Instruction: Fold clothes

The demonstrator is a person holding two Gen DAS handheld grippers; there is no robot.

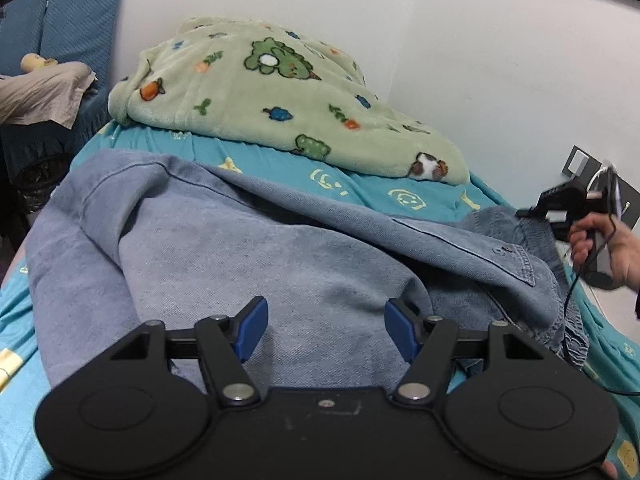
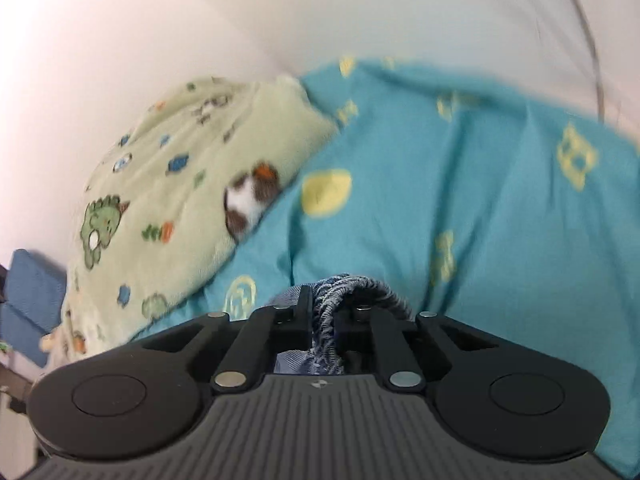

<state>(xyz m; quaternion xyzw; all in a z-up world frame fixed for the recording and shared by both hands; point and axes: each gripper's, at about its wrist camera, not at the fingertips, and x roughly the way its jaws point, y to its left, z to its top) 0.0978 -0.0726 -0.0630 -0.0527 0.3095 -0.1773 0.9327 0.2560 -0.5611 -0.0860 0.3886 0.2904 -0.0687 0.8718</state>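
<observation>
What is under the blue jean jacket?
The jean jacket lies on a turquoise bedsheet with yellow pictures, which shows all around its edges. Whatever else might lie beneath the jacket is covered and cannot be seen.

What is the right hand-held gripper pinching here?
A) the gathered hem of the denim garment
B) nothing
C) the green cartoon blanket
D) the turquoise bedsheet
A: the right hand-held gripper has its fingers closed on bunched, elasticated blue denim garment fabric, with the blanket and bedsheet lying beyond it.
</observation>
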